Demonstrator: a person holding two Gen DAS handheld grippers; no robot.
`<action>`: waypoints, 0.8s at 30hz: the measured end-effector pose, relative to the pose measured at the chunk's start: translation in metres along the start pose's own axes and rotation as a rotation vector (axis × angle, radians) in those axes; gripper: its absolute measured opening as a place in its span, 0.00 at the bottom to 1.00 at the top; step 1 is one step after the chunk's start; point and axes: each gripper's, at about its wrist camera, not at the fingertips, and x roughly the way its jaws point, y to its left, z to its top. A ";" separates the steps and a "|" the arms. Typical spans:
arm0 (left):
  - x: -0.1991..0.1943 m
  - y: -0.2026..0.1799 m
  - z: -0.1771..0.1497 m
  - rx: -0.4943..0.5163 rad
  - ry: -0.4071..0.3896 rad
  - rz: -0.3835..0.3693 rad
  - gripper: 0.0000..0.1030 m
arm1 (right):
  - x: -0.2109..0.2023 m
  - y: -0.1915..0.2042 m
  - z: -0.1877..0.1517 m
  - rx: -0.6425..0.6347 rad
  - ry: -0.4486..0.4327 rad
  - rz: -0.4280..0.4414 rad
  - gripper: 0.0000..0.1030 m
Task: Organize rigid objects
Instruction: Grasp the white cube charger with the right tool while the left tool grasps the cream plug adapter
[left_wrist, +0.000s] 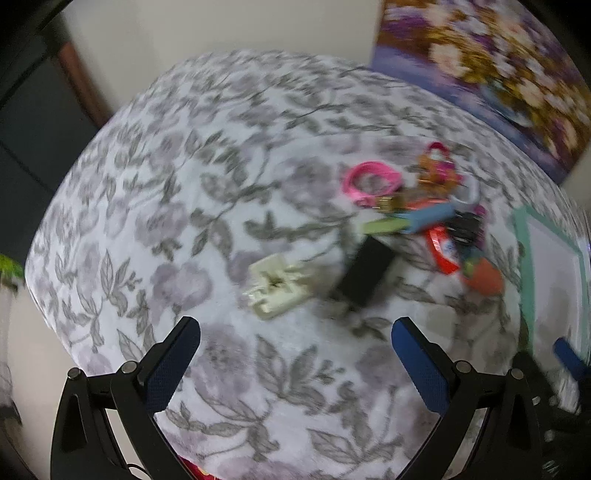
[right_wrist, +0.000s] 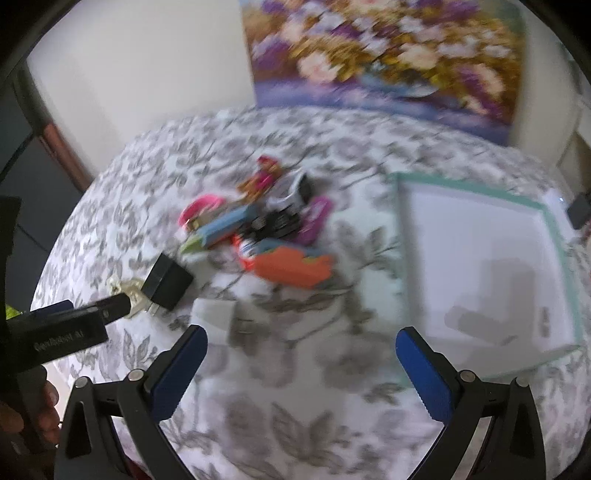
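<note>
While your left hand-held gripper (left_wrist: 295, 354) and right hand-held gripper (right_wrist: 301, 360) both hang wide open and empty above the floral worktop (left_wrist: 147, 229), the jumbled rigid objects (left_wrist: 424, 221) lie beyond at one o'clock in the left view, with the white tray (right_wrist: 480, 258) at two o'clock in the right view.

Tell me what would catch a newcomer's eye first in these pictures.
Probably the bright heap of small things in the middle of the leaf-patterned cloth, with a pink loop and an orange piece standing out. To its right lies a white tray with a green rim, and a big flower painting leans at the back. Both the left claw and the right claw hang open over the cloth.
</note>
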 end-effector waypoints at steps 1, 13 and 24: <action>0.004 0.004 0.001 -0.012 0.008 -0.005 1.00 | 0.008 0.007 0.001 -0.004 0.018 0.007 1.00; 0.046 0.036 0.015 -0.118 0.051 -0.050 1.00 | 0.075 0.053 -0.001 -0.066 0.129 0.020 1.00; 0.063 0.037 0.017 -0.142 0.069 -0.089 0.76 | 0.107 0.071 -0.004 -0.090 0.148 -0.020 1.00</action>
